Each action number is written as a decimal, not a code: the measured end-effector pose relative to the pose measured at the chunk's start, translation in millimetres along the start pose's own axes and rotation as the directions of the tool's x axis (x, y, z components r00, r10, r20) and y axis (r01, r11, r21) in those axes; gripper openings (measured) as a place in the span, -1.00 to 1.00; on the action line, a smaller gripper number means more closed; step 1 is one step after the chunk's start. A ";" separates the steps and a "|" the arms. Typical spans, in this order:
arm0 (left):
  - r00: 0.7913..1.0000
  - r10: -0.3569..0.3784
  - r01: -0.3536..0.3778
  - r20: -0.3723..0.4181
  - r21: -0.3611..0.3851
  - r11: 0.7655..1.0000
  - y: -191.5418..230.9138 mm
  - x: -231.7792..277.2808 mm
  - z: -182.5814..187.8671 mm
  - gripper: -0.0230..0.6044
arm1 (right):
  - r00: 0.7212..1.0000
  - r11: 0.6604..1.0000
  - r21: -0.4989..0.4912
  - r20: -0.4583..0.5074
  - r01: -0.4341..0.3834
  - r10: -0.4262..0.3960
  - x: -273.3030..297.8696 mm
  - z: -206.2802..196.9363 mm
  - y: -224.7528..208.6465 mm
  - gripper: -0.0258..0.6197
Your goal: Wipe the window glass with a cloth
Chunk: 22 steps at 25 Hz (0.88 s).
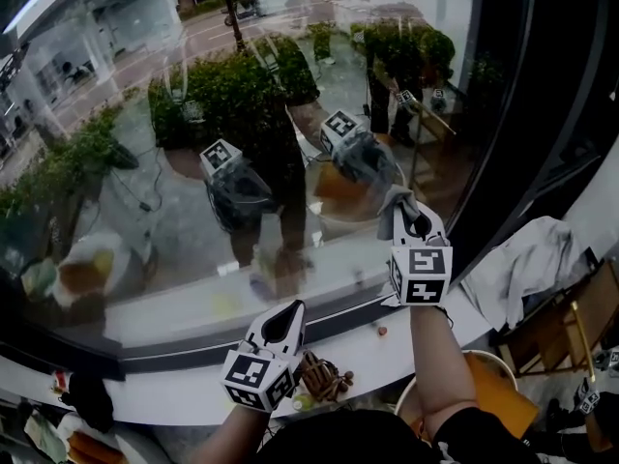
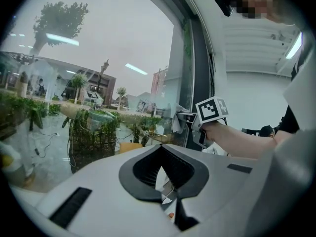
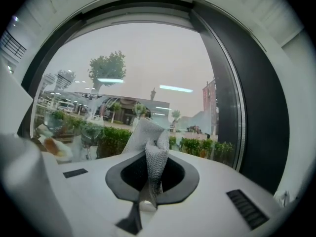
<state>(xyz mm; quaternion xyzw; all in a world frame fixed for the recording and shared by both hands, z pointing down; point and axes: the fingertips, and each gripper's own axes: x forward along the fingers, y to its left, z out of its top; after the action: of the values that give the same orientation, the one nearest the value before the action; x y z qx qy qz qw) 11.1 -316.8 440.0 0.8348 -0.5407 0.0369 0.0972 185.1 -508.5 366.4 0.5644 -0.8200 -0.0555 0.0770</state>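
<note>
Window glass (image 1: 193,114) fills the upper field above a white sill (image 1: 174,394). Your left gripper (image 1: 283,325) hangs low over the sill's near edge, jaws closed together with nothing between them. Your right gripper (image 1: 418,222), near the glass's right edge, clamps the grey cloth (image 1: 395,209), whose free end appears to meet the pane.

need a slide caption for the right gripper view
Right tool clamps a crumpled grey mesh cloth, raised in front of the large window glass beside its dark frame
</note>
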 end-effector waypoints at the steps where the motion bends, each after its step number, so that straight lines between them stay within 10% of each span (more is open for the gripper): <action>1: 1.000 0.002 -0.002 0.000 0.000 1.000 3.1 -4.0 0.4 -0.90 | 1.000 1.000 0.000 0.000 0.002 -0.002 -0.2 1.8 3.2 -0.79; 22: 0.999 0.029 -0.029 0.038 -0.008 1.000 5.1 -14.1 10.0 -0.90 | 1.000 1.000 -0.011 -0.017 0.016 -0.016 -0.3 -9.2 1.3 -0.79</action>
<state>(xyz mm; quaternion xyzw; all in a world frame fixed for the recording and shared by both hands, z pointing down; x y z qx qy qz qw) 0.2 -308.2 428.4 0.8270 -0.5547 0.0203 0.0893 185.7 -507.8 375.7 0.5710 -0.8144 -0.0558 0.0866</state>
